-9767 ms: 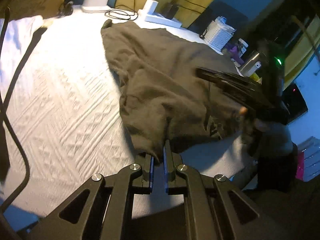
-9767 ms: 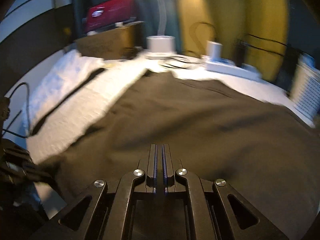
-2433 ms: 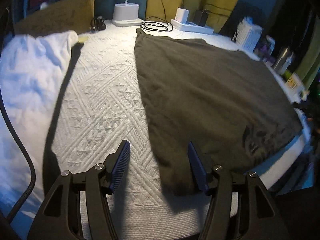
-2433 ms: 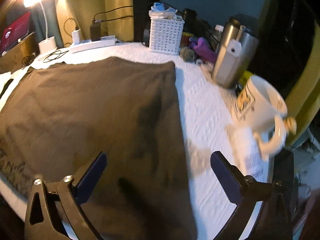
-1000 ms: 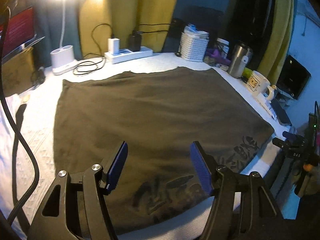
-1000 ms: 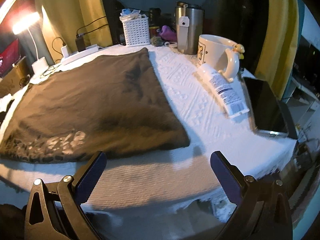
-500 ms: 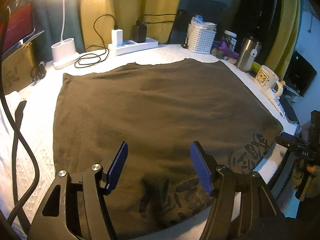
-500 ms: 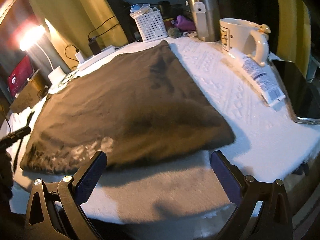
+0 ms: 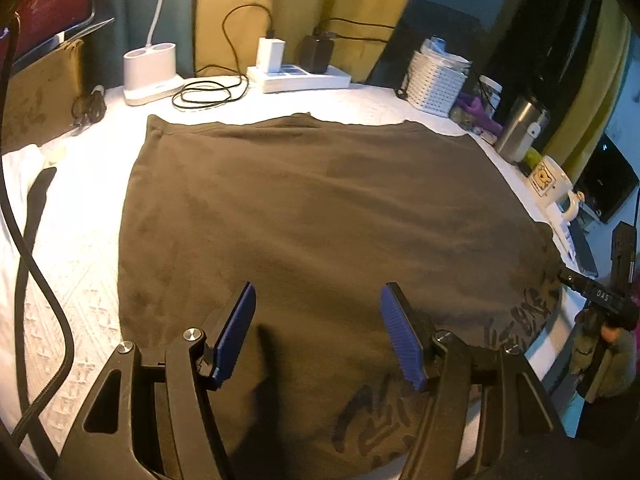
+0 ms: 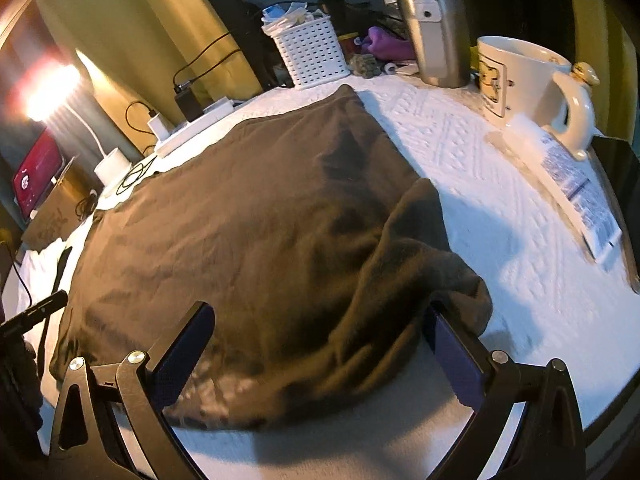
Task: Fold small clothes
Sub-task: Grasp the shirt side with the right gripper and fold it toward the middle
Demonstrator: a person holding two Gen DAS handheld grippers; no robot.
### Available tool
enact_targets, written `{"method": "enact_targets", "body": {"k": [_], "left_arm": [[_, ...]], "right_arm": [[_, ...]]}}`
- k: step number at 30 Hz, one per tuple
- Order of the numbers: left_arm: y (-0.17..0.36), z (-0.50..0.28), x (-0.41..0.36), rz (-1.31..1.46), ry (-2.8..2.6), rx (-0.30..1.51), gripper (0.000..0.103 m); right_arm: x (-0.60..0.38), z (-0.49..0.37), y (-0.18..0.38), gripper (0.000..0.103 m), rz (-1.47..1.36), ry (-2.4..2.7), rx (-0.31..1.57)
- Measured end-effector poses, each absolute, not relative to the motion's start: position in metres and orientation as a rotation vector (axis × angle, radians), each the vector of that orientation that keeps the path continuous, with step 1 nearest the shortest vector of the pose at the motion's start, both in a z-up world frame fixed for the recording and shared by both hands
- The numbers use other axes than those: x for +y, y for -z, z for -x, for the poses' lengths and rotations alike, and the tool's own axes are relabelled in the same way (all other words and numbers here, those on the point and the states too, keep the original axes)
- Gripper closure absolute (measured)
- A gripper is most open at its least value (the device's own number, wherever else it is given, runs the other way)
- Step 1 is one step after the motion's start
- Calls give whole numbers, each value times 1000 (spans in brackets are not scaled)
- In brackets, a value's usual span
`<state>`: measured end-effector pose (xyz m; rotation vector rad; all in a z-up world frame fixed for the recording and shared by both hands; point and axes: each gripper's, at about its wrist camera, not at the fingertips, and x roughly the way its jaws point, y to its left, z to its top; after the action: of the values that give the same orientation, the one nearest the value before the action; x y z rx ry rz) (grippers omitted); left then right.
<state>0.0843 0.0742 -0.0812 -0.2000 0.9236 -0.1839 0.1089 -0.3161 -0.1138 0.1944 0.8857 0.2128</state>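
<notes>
Below, dark olive-brown cloth garment (image 9: 312, 220) spread flat on white textured bench (image 9: 72, 264), left hand-held gripper (image 9: 318, 330) angled down over its near hem, jaws apart, right hand-held gripper (image 10: 320, 344) tilted down, jaws wide astride the rumpled corner

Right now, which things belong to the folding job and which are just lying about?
Job: dark garment; left hand-held gripper and right hand-held gripper, both open.

Lying about: white basket, steel tumbler, mug, tube, power strip, lamp base.

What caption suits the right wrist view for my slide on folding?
Open right gripper straddles the rumpled near corner of a dark garment on a white cloth.
</notes>
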Motion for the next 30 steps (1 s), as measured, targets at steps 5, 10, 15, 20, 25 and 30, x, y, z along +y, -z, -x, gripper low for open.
{"method": "enact_targets", "body": {"k": [5, 10, 15, 20, 25, 30], "left_arm": [[85, -94, 83, 241, 193, 936, 38], [89, -103, 93, 328, 230, 946, 38], [90, -109, 96, 320, 225, 947, 38], [95, -114, 100, 321, 216, 963, 38], [96, -118, 104, 312, 207, 969, 38], [99, -121, 104, 303, 203, 977, 38]], "right_arm": [[-306, -121, 114, 2, -182, -219, 880], [-298, -136, 114, 12, -158, -216, 878], [-296, -148, 115, 21, -165, -218, 880], [-291, -157, 115, 26, -176, -227, 873], [-291, -166, 116, 41, -208, -251, 867], [-291, -173, 117, 55, -223, -276, 868]]}}
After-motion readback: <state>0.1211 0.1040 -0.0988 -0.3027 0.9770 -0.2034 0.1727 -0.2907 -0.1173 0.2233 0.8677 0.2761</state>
